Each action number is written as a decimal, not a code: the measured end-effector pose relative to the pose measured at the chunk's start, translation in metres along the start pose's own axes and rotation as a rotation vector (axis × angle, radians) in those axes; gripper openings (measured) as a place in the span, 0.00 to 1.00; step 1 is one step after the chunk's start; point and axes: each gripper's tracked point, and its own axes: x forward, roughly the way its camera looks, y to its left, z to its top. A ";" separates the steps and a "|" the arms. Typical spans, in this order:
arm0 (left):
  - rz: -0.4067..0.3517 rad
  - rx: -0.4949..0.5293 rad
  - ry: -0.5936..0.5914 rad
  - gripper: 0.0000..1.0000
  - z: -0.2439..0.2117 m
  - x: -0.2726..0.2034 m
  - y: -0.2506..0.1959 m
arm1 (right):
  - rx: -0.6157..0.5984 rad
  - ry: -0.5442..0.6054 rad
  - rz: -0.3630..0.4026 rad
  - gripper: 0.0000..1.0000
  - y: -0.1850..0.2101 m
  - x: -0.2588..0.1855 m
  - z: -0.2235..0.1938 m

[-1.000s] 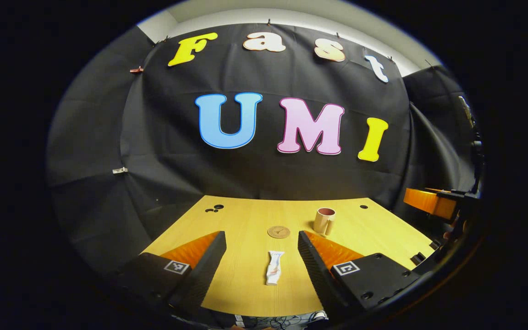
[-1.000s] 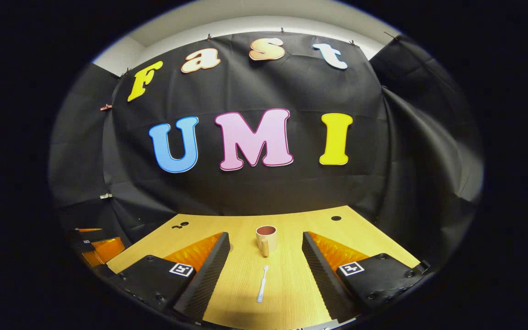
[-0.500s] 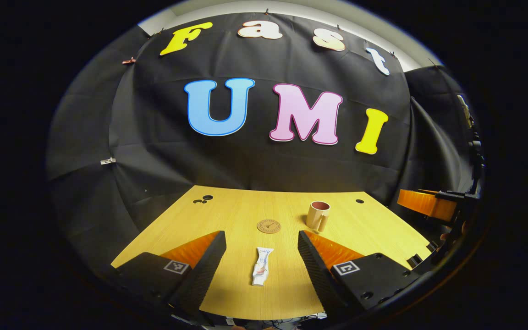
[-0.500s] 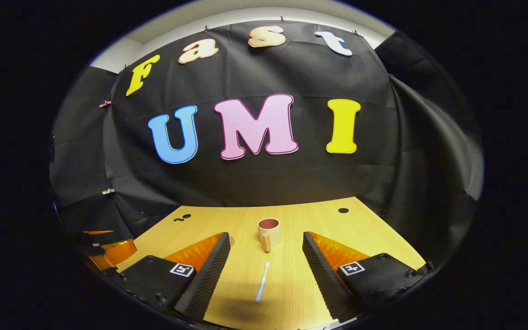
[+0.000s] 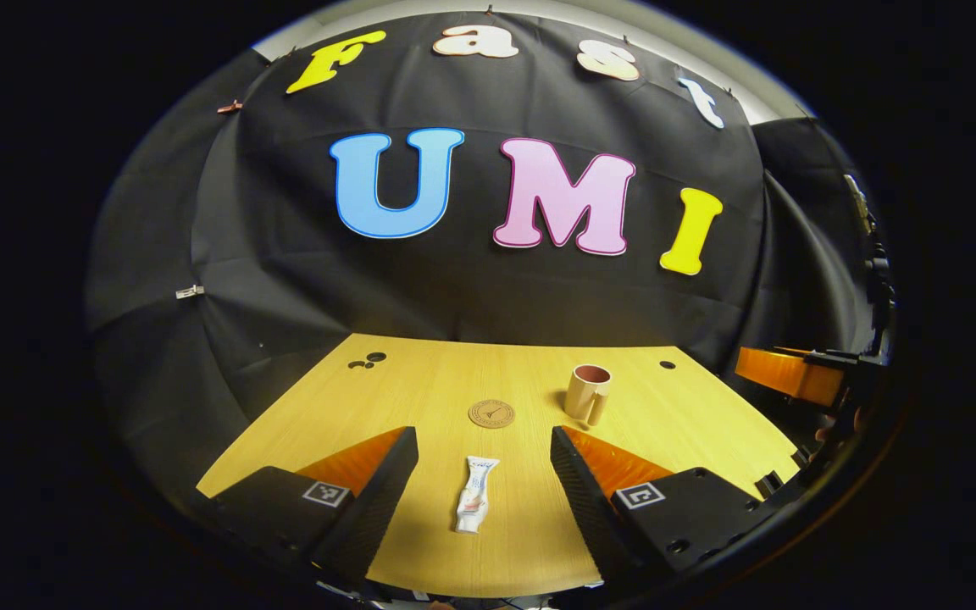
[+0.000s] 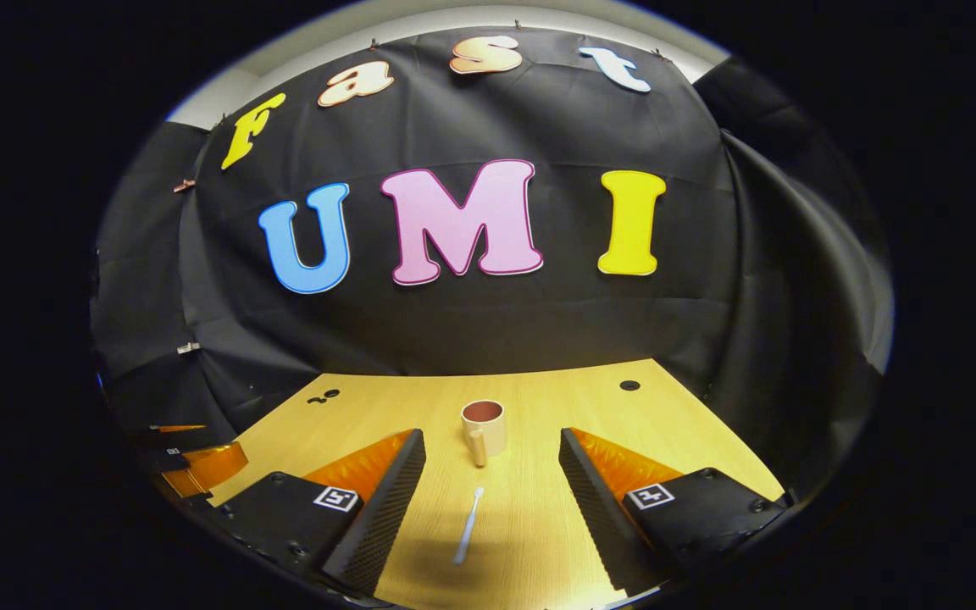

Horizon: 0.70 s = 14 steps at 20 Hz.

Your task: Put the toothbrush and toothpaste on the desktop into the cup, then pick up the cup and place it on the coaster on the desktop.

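A white toothpaste tube (image 5: pixel 473 506) lies flat on the wooden desktop (image 5: pixel 420 398), between the fingers of my open left gripper (image 5: pixel 485 474), which hovers above it. Beyond it lie a round cork coaster (image 5: pixel 491 413) and, to its right, a beige cup (image 5: pixel 586 393) with its handle facing me. In the right gripper view, a white toothbrush (image 6: pixel 468 525) lies on the desktop (image 6: pixel 556 398) between the fingers of my open right gripper (image 6: pixel 492 483). The cup (image 6: pixel 483 429) stands upright just beyond the toothbrush. The other gripper (image 6: pixel 196 462) shows at the far left there.
Small round holes mark the desktop's far corners (image 5: pixel 367 362) (image 6: pixel 629 385). The right gripper's orange finger (image 5: pixel 784 374) shows at the right edge of the left gripper view. Black cloth walls close the booth behind and at both sides.
Both grippers have tilted down and moved forward a little over the desktop. The toothpaste and the toothbrush now sit slightly left of centre between the fingers. Nothing was grasped.
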 end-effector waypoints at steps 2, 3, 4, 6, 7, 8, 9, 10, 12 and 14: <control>0.008 0.024 0.041 0.98 -0.008 0.008 0.000 | 0.009 0.011 -0.007 0.98 -0.005 0.007 -0.002; 0.009 0.039 0.065 0.98 -0.015 0.012 0.000 | 0.006 0.015 -0.016 0.98 -0.009 0.011 -0.004; 0.006 0.049 0.087 0.98 -0.020 0.017 -0.001 | 0.003 0.026 -0.026 0.98 -0.014 0.015 -0.006; -0.017 0.040 0.142 0.98 -0.031 0.025 -0.004 | 0.018 0.049 -0.028 0.98 -0.020 0.023 -0.012; -0.029 0.021 0.169 0.98 -0.037 0.029 -0.004 | 0.026 0.056 -0.029 0.98 -0.023 0.028 -0.012; -0.038 0.000 0.195 0.98 -0.042 0.034 -0.004 | 0.031 0.063 -0.031 0.98 -0.027 0.032 -0.014; -0.042 -0.013 0.222 0.98 -0.050 0.040 -0.005 | 0.034 0.070 -0.031 0.98 -0.030 0.037 -0.015; -0.040 -0.013 0.254 0.98 -0.059 0.048 -0.004 | 0.037 0.079 -0.031 0.98 -0.032 0.042 -0.016; -0.027 0.003 0.315 0.98 -0.076 0.071 0.000 | 0.043 0.102 -0.026 0.97 -0.038 0.051 -0.021; -0.015 0.009 0.379 0.98 -0.095 0.090 0.008 | 0.041 0.123 -0.018 0.97 -0.043 0.058 -0.027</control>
